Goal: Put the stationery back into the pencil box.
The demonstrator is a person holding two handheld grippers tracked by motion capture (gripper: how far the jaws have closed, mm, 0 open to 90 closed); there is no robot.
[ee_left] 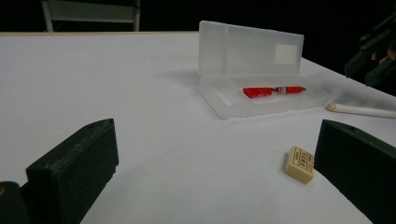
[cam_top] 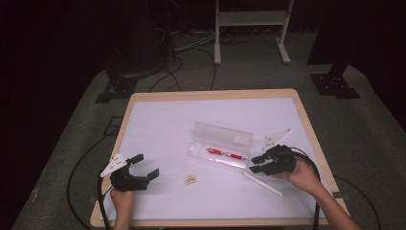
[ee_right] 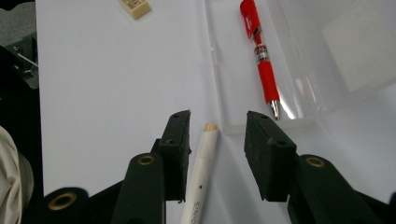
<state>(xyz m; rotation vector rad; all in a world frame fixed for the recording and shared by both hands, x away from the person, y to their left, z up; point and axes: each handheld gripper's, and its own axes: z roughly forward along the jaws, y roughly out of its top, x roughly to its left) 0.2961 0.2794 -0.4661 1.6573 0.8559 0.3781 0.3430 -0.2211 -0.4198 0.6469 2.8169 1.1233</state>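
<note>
A clear plastic pencil case point(cam_top: 218, 158) lies open mid-table, its lid point(ee_left: 250, 49) standing upright. A red pen point(cam_top: 225, 154) point(ee_left: 273, 90) point(ee_right: 259, 56) lies inside it. Just right of the case, a white pen point(cam_top: 263, 184) point(ee_right: 201, 172) rests flat on the table. My right gripper point(cam_top: 254, 164) point(ee_right: 218, 123) is open, its jaws straddling the white pen's tip without pressing on it. A small cream eraser point(cam_top: 190, 179) point(ee_left: 300, 164) lies in front of the case. My left gripper point(cam_top: 146, 165) point(ee_left: 217, 140) stands open and empty at the front left, pointing toward the case.
The white table top point(cam_top: 158, 120) has a wooden rim. Beyond its far edge stand a metal frame's legs point(cam_top: 218, 48) and dark stands, with cables on the grey floor. The other gripper point(ee_left: 373, 51) shows at the right edge of the left gripper view.
</note>
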